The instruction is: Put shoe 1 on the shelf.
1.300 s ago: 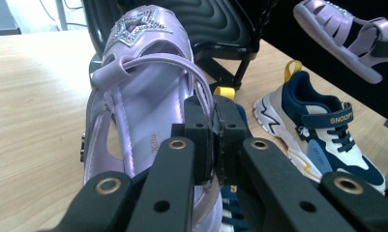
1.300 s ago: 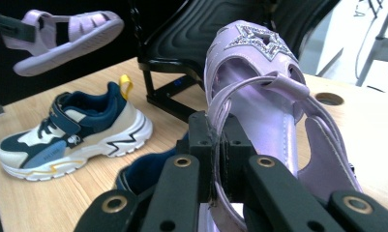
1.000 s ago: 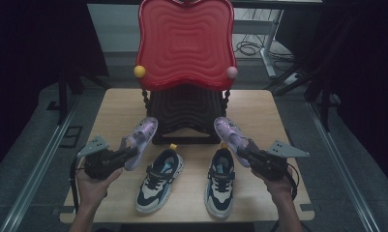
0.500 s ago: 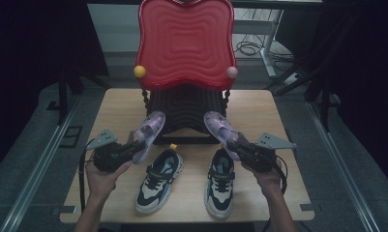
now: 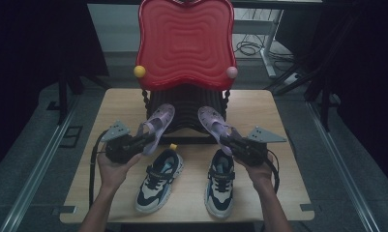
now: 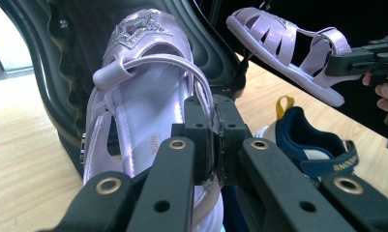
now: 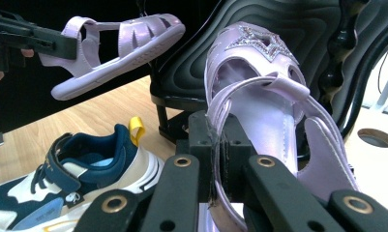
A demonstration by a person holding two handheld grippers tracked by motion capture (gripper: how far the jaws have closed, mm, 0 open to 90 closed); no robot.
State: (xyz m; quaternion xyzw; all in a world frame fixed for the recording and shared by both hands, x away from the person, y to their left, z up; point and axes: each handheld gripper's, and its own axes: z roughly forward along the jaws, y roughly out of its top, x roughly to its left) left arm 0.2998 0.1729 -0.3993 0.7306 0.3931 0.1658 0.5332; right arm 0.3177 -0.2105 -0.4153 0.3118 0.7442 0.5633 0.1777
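Sandals, a lilac pair, both off the table [image 5: 259,104] and up in the air in front of the black rack [image 5: 186,108] under the red wavy panel [image 5: 186,43]. The left gripper [image 5: 144,140] is clamped on the left sandal [image 5: 158,126] at its heel strap, jaws pressed together on the band, toe tipped up toward the rack. The right gripper [image 5: 226,140] mirrors it, jaws closed on the strap of the right sandal [image 5: 212,123].

Held by the back strap like that, each toe leads, which looks like the way to slide them onto the rack's ribbed shelf; that's my guess, nothing confirms it.

In the left gripper view the sandal [image 6: 143,96] is glossy, pearly plastic with a glittery star on the toe and thin crossing straps. The other one [image 6: 288,48] shows a caged upper with slots and a flat pale sole.

Two sneakers [image 5: 158,180] [image 5: 220,182] sit side by side on the pale wood, just under the sandals: navy and cream, padded, with a strap closure, and one has a yellow heel loop [image 7: 137,129]. The rack's surface is black moulded ripples with a dull sheen.
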